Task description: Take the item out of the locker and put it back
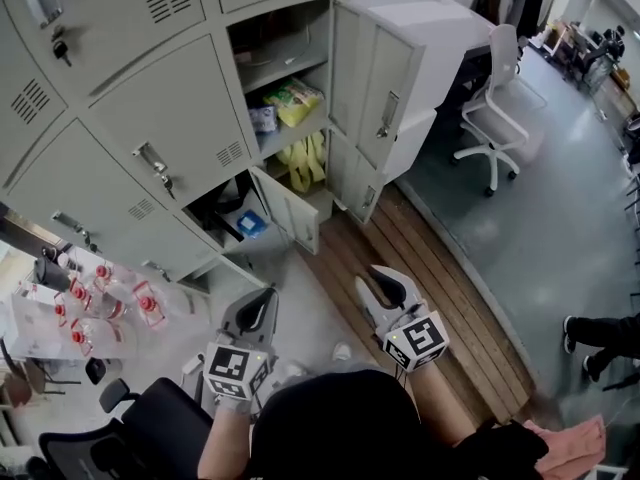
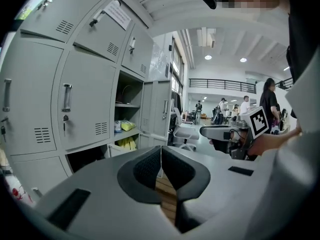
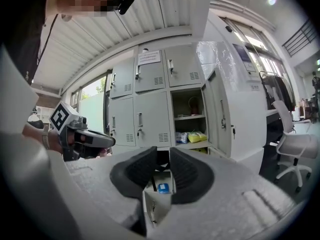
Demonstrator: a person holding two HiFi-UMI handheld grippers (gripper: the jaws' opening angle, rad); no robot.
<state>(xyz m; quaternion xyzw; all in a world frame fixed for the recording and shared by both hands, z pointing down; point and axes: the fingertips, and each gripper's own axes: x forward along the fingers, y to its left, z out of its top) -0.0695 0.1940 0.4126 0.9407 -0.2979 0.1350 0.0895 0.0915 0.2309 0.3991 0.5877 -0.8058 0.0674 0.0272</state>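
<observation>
Grey lockers (image 1: 120, 108) are seen in the head view, two doors open. A blue box (image 1: 250, 224) lies in the lower open compartment, and a yellow bag (image 1: 293, 100) is on the shelf above it. The left tool (image 1: 262, 300) and right tool (image 1: 386, 276) are held out before the lockers, well apart from the box.
Left gripper view: jaws are pressed together, with nothing between them.
Right gripper view: jaws are set narrow and empty. The blue box is seen through the gap, inside its compartment.
</observation>
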